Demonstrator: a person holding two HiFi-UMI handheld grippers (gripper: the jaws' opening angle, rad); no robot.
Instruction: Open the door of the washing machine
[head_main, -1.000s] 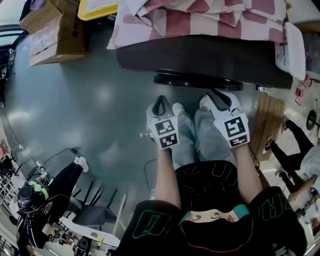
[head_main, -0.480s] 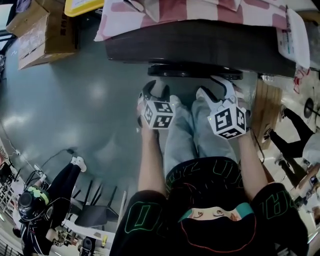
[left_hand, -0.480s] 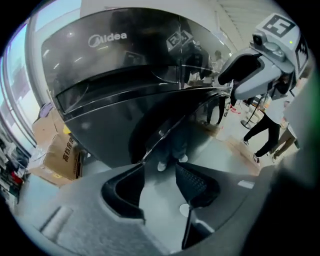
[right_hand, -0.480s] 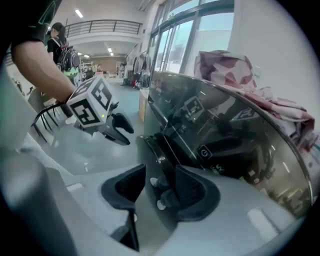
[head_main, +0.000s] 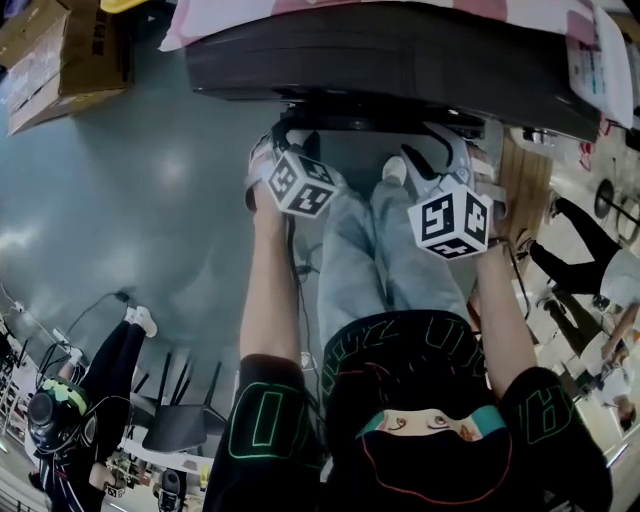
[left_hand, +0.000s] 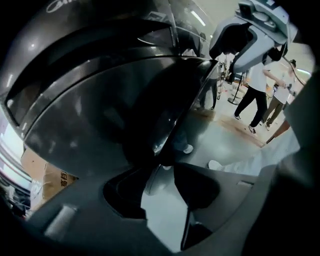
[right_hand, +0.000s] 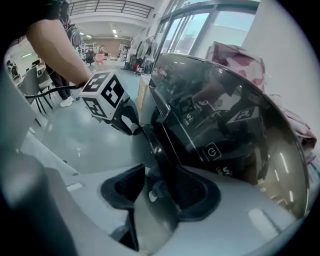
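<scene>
The dark washing machine (head_main: 400, 60) fills the top of the head view, and its round door (head_main: 340, 122) bulges out below the front edge. My left gripper (head_main: 281, 138) is at the door's left side. In the left gripper view the door's dark rim (left_hand: 187, 105) runs down between the pads of this gripper (left_hand: 160, 186); its jaws are closing and a gap still shows. My right gripper (head_main: 440, 152) is at the door's right side. The glossy door (right_hand: 220, 135) and its rim (right_hand: 160, 150) pass between the opening jaws of this gripper (right_hand: 160, 192).
Pink checked cloth (head_main: 400, 8) lies on the machine. Cardboard boxes (head_main: 60, 55) stand on the grey floor at upper left. A seated person in black (head_main: 70, 400) and a chair (head_main: 175, 425) are at lower left. A wooden board (head_main: 520, 185) and other people (head_main: 585, 250) are at right.
Both grippers have moved up the picture from over my shoes to the door's rim, and both have rolled, so their marker cubes show other faces.
</scene>
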